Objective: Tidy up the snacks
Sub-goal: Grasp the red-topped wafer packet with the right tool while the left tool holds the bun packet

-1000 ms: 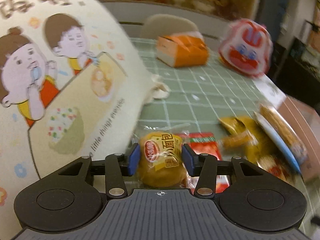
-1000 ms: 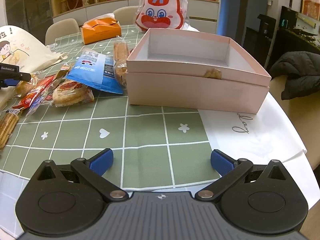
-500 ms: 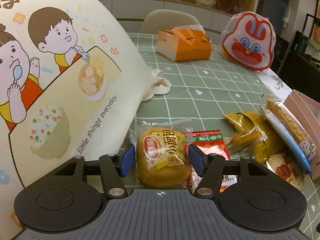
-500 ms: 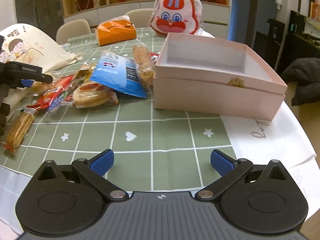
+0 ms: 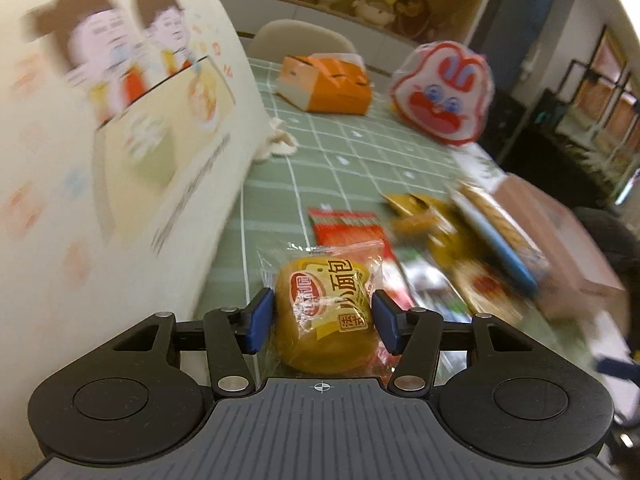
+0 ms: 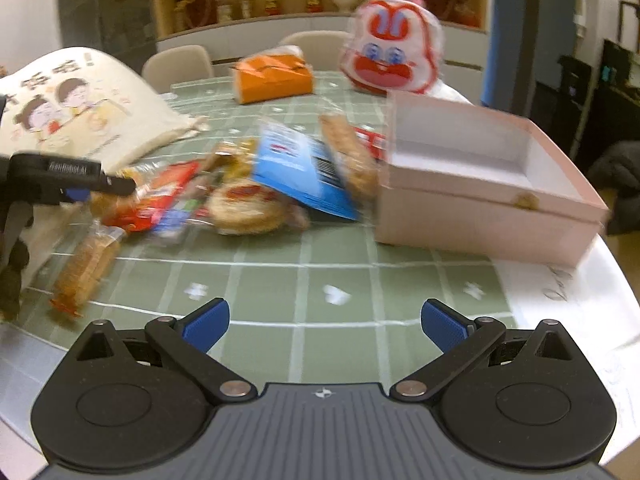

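Bread bun [image 5: 328, 312] in clear wrapper with yellow label, sitting between the blue pads of the left hand-held gripper [image 5: 322, 320]. Jaws closing; pads [image 5: 262, 318] look right at the wrapper's sides, but blur keeps me from telling whether they press it. Just beyond the bun, a red flat snack packet [image 5: 348, 228] lies on the green checked surface [image 5: 352, 152]. To its right, a blurred heap: yellow wrapper [image 5: 424, 216], blue snack bag [image 6: 300, 168], long biscuit pack [image 6: 348, 156], round cake in wrapper [image 6: 244, 208]. Another biscuit pack [image 6: 86, 264] lies apart at the near left edge in the right wrist view.

Pink open box [image 6: 480, 184] stands right of the heap, nothing visible inside. Cream tote bag [image 5: 100, 140] with cartoon children fills the left side. Far end: orange tissue box [image 5: 328, 84] and red-white rabbit bag [image 5: 440, 92].

Right hand-held gripper [image 6: 324, 324] hovers over bare checked cloth, jaws spread wide, nothing between them.
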A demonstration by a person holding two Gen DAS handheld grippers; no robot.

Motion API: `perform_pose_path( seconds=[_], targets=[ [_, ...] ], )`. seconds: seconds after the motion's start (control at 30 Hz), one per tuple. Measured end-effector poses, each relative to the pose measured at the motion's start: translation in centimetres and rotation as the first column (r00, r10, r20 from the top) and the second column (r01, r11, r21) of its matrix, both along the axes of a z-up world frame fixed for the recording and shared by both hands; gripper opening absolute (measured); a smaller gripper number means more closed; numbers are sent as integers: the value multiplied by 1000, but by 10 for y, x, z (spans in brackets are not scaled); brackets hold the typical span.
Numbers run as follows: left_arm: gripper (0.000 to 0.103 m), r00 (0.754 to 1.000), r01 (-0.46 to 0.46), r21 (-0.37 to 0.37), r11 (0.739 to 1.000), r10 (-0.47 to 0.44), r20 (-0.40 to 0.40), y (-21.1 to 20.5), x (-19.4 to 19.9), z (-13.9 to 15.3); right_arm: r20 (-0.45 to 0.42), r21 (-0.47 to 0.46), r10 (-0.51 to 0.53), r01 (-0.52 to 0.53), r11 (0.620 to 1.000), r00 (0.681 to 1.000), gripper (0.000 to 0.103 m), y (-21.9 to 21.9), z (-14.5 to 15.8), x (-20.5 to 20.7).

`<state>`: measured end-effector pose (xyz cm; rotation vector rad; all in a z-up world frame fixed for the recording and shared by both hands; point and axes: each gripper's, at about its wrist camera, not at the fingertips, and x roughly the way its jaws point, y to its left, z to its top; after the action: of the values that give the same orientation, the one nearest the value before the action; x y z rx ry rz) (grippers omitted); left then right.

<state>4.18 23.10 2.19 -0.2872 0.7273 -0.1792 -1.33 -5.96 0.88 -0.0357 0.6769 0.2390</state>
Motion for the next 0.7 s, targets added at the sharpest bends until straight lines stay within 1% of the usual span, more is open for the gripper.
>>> perform_pose_path(
  seconds=[0.1,0.17,0.23,0.3,0.33,0.4,0.43,0.47,0.5,0.53,0.6,0.63,0.7],
  targets=[
    [59,1000,-6,-73,997,6,2,7,-40,1,0,51,96,-95,994,995,102,25,6,-1],
    [59,1000,-10,-112,994,12,17,12,-62,4,-3,78,162,-161,984,987,102,45,10,1],
    [59,999,-33,-129,991,37,32,18,-77,7,-19,105,245,-242,965,969,96,64,11,0],
    [59,997,-59,-136,989,65,36,25,-85,11,-51,110,323,-316,942,945,87,83,9,-1],
    [59,997,-71,-134,988,77,33,27,-86,13,-66,104,363,-356,929,929,85,95,6,-3],
    [58,995,-97,-119,988,101,24,30,-87,13,-75,81,415,-409,909,907,73,111,1,-6],
    [58,994,-104,-112,988,107,18,30,-87,13,-79,58,435,-431,900,897,69,120,-3,-8],
    [58,994,-108,-108,988,110,8,29,-86,12,-92,34,444,-442,896,891,57,126,-7,-10],
    [58,994,-105,-110,988,106,1,28,-87,11,-113,11,443,-445,896,889,40,130,-11,-12],
    [58,995,-101,-111,989,101,-4,24,-87,10,-95,-5,433,-436,900,896,37,129,-8,-18],
    [58,997,-77,-103,992,76,-14,10,-90,9,-96,8,438,-440,898,894,36,120,-4,-24],
    [58,999,-50,-99,994,49,-16,1,-92,9,-91,19,435,-435,900,896,36,109,-1,-27],
    [58,1000,18,-97,995,-20,-15,-21,-95,10,-69,-2,399,-400,917,915,36,86,4,-35]
  ],
)
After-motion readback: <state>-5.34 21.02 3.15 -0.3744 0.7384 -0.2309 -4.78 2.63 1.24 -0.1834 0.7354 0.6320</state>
